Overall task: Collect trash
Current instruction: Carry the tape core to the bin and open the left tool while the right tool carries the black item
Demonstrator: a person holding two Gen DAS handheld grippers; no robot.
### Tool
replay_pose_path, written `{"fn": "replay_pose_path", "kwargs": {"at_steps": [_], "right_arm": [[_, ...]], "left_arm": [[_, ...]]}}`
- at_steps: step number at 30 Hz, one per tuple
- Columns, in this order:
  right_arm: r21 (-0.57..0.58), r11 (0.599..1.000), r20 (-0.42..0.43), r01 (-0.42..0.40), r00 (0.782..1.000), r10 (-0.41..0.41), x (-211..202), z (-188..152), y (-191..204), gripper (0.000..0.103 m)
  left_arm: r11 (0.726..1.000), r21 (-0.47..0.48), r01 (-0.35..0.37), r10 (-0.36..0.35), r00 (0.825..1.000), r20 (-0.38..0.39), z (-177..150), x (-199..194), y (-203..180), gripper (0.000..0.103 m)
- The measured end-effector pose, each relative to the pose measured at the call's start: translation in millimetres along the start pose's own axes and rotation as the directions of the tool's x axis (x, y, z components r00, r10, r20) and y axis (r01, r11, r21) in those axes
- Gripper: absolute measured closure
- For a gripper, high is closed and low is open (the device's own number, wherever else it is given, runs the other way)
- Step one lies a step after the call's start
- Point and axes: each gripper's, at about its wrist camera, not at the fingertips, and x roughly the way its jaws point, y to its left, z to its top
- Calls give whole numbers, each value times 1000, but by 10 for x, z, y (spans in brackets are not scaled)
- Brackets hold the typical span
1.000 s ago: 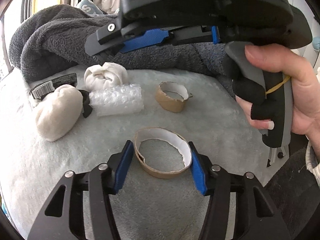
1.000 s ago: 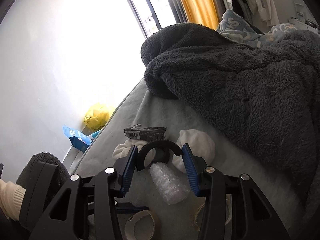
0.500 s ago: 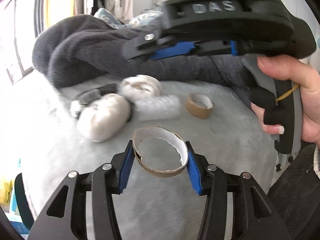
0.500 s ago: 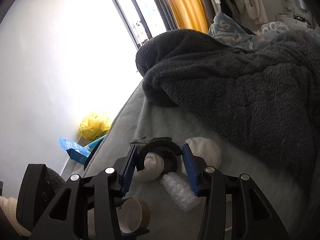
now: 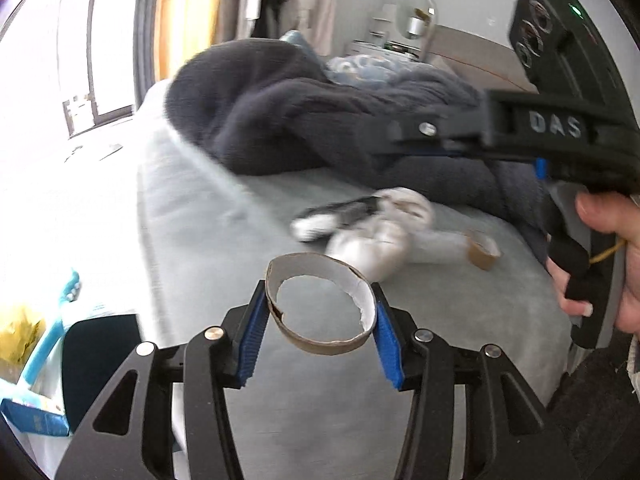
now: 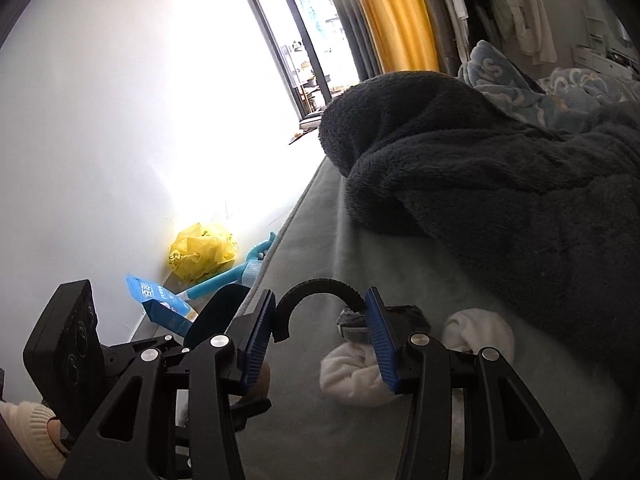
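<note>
Cardboard, thin and torn: the ring (image 5: pixel 322 310) sits pinched across its width in my left claw (image 5: pixel 320 332), above the bed (image 5: pixel 440 320); it feels crushable. My right claw (image 6: pixel 322 340) clamps a springy black plastic arc (image 6: pixel 316 288). Beyond lie soft white wads (image 5: pixel 372 248).

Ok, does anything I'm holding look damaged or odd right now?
Yes. The cardboard ring in the left gripper is torn: its rim is ragged and split, squeezed into an oval. The black ring in the right gripper is broken too, an open arc rather than a full loop.
</note>
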Motion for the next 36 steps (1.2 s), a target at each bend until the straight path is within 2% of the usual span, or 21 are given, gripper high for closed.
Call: {"fn": "replay_pose_path", "kwargs": {"at_steps": [6,16,26,36], "right_arm": [[-27,999,-9,-27,1000,27,222,97,259,56],[-80,994,-42,-80,996,77,637,205,704,56],[-128,985,-92,-114,990,103,982,234,1071,56],[-152,976,-158,-158,978,134,1445,259,1527,56]], "left_arm": [[995,-70,-65,64,998,-6,-48,-68,449,51],[973,-157,-168,159,985,-72,-293,-113,1173,51],[949,-225,-222,193,971,-144,-542,-104,1694,51],[913,-301,-273,203,948,-245,-901,0,2238,51]]}}
